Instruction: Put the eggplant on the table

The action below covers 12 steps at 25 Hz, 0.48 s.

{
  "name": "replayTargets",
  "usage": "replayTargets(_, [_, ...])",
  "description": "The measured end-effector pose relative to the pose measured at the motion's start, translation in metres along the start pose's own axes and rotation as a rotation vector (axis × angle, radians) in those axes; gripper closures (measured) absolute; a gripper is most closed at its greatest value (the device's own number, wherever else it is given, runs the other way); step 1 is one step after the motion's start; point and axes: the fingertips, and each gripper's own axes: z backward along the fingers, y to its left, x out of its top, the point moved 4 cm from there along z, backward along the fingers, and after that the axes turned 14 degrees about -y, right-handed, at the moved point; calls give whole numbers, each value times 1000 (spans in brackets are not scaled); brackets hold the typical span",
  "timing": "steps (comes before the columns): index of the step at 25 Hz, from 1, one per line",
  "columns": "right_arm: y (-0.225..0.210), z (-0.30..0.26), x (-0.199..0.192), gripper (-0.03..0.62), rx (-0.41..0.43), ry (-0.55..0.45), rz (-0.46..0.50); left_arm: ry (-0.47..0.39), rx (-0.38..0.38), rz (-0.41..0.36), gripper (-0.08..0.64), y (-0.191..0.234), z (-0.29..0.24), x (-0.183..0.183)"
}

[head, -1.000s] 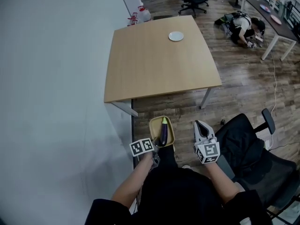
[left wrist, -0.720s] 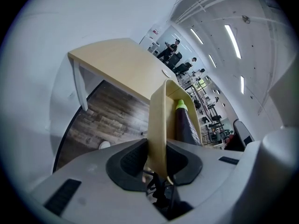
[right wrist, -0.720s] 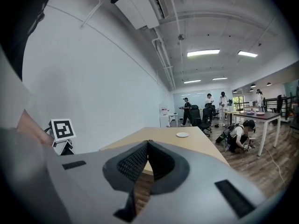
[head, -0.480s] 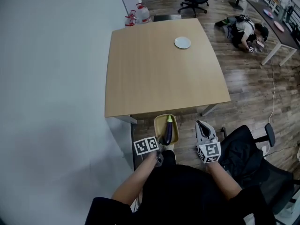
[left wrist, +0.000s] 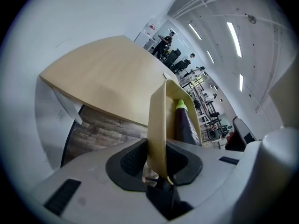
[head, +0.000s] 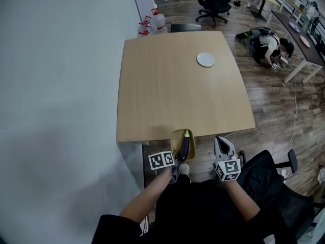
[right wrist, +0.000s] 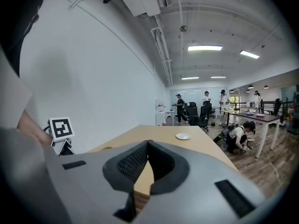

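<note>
Just at the table's near edge: eggplant in a held dish

Left gripper [left wrist: 158, 161] is clamped on the rim of a yellow dish [head: 174, 140], its jaws narrow with the dish wall between them; the purple eggplant [head: 184, 147] lies lengthwise in that dish, green stem end toward the wooden table [head: 167, 85]; right gripper [right wrist: 148, 144] is beside it, jaws together at the tips, gripping nothing; a white plate [head: 205, 59] sits far across the tabletop.
</note>
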Motion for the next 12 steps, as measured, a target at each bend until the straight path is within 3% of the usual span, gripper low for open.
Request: replayTargets(12, [-25, -31, -9, 534, 18, 36, 8, 12, 25, 23, 485, 2, -32, 23])
